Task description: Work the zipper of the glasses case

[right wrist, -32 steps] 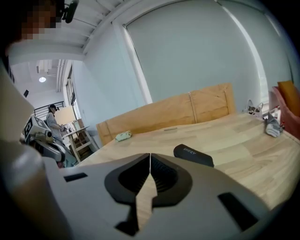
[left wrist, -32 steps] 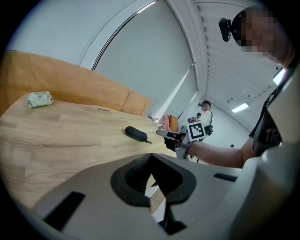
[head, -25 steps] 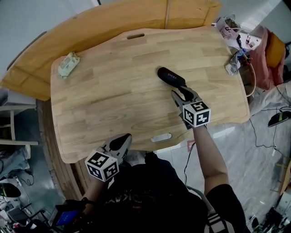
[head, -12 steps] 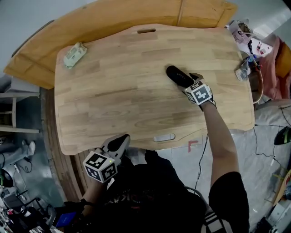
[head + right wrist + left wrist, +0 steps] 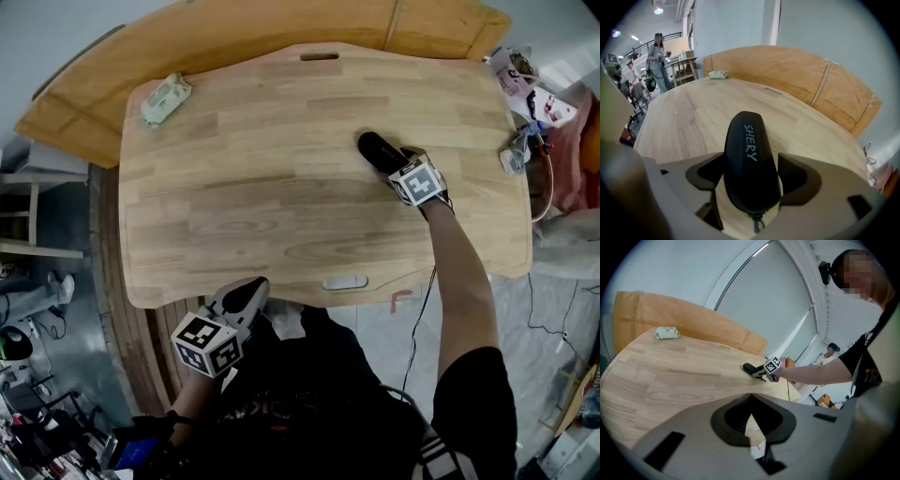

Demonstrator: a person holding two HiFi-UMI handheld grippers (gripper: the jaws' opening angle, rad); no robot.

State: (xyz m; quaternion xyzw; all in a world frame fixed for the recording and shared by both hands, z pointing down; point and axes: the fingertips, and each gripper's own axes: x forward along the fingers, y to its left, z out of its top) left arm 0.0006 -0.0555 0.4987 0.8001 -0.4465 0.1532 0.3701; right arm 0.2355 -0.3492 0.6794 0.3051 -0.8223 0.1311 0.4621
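Observation:
A black glasses case (image 5: 376, 150) printed SHERY lies on the wooden table (image 5: 262, 206), right of centre. My right gripper (image 5: 392, 161) is lowered over its near end. Its jaws have just been opening and stand wide, with the case (image 5: 749, 154) between them; a gap shows at the right pad (image 5: 799, 176). The zipper pull (image 5: 754, 221) hangs at the case's near tip. My left gripper (image 5: 249, 292) is shut and holds nothing, hovering off the table's front edge by the person's body. From the left gripper view the case (image 5: 750, 367) lies far across the table.
A pale green packet (image 5: 166, 97) lies at the table's far left corner. A curved tan board (image 5: 234, 37) stands behind the table. Cables and small clutter (image 5: 525, 89) sit by the right corner. A slot (image 5: 345, 282) cuts the front edge. People stand in the background.
My right gripper has come down and forward from beside the case to straddle its near end, rolling as it went. The left gripper has barely moved.

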